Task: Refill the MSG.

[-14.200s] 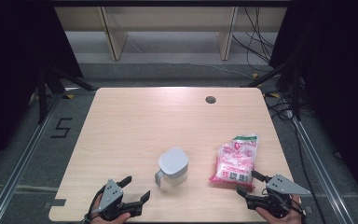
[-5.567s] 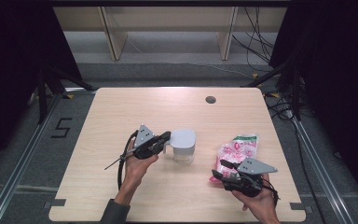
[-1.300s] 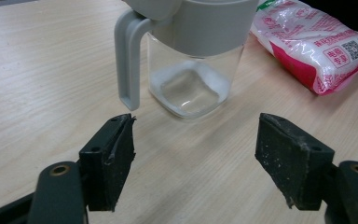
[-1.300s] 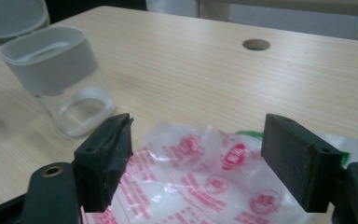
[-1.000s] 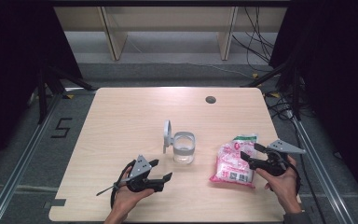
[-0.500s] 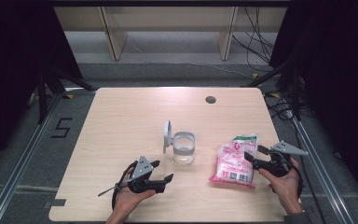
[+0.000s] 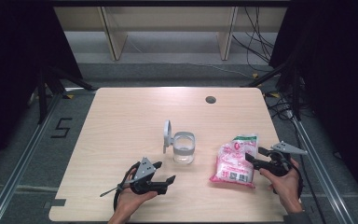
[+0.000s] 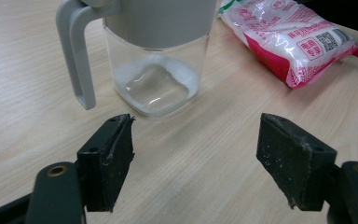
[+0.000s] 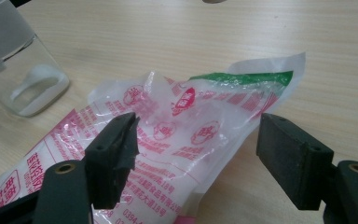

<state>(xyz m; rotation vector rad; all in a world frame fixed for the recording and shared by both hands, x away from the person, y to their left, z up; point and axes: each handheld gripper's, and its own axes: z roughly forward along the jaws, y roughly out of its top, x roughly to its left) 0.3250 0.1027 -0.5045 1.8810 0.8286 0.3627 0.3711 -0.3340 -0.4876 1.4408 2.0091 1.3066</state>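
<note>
One pink bag [image 7: 234,162] and one glass jar [image 7: 183,147]; right gripper [image 7: 253,156] gapes wide at the bag, left gripper [image 7: 164,173] wide too

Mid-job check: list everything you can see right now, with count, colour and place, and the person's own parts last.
Jar: one, clear glass with grey collar, table centre, some white powder at its bottom.
Lid: one, grey, flipped up on the jar's left side.
Bag: one, pink and white with green top, lying right of the jar.
Table: one, light wood.
Cable hole: one, dark, far right of the table.
Left claw: open, near the jar.
Right claw: open, at the bag.
</note>
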